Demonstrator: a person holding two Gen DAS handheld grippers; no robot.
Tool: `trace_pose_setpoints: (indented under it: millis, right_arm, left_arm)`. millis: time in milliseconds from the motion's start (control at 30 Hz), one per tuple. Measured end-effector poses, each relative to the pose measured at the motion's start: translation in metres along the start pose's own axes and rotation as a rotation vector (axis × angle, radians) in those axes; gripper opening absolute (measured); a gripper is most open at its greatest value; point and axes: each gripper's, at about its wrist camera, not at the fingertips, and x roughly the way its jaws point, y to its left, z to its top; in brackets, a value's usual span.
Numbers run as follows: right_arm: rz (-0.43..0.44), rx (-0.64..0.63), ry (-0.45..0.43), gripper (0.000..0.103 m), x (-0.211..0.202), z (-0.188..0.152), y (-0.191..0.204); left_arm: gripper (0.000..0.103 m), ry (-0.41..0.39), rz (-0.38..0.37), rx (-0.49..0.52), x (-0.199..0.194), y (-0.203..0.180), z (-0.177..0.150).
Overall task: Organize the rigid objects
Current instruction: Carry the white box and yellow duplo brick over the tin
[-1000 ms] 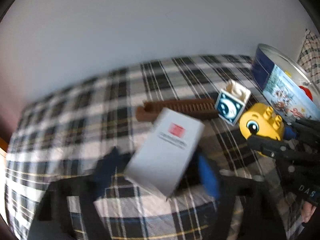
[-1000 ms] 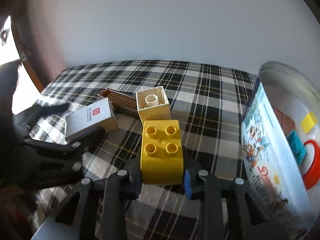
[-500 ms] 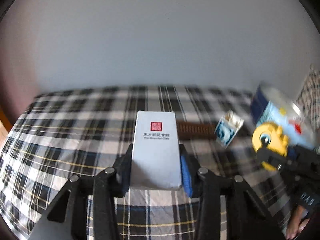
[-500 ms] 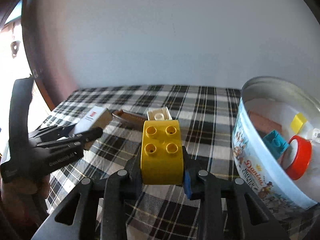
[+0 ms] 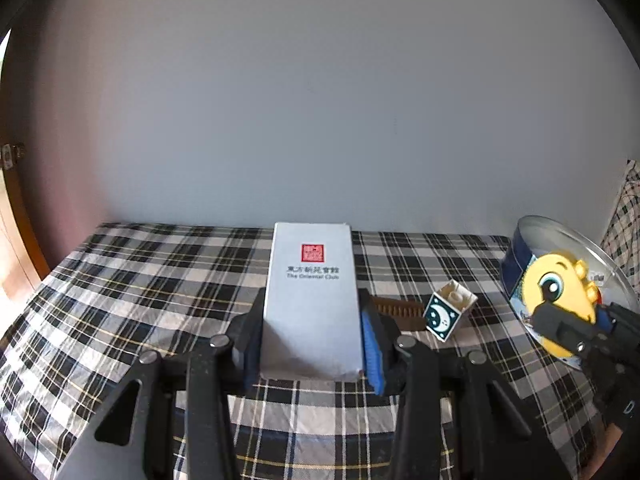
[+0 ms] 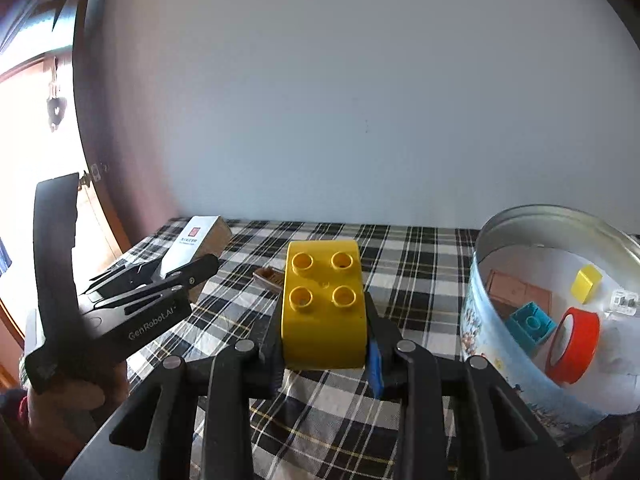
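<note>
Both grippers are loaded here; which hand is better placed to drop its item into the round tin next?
Right, probably. The right gripper holds the yellow brick beside the open tin; the left gripper, clamping the white box, sits farther from it.

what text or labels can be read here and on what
"The Oriental Club": white box, under a red seal and a line of Chinese characters, both too small to read.
"GenRobot.AI": side of the left gripper.
Lettering on the tin: too distorted to read.
Yellow brick: none.
</note>
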Motion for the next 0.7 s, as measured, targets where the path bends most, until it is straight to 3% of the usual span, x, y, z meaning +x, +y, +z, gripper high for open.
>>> trace_pose_setpoints:
  millis: [433, 700]
  right_arm:
    - [-0.002, -0.008, -0.103, 0.034, -0.03, 0.008, -0.011]
    - [-0.012, -0.006, -0.138, 0.034, -0.043, 0.011, -0.021]
  left_arm:
    - [0.04, -0.013, 0.061, -0.024, -0.008, -0.013, -0.004]
    - [0.04, -0.018, 0.046, -0.017, -0.015, -0.031, -0.007]
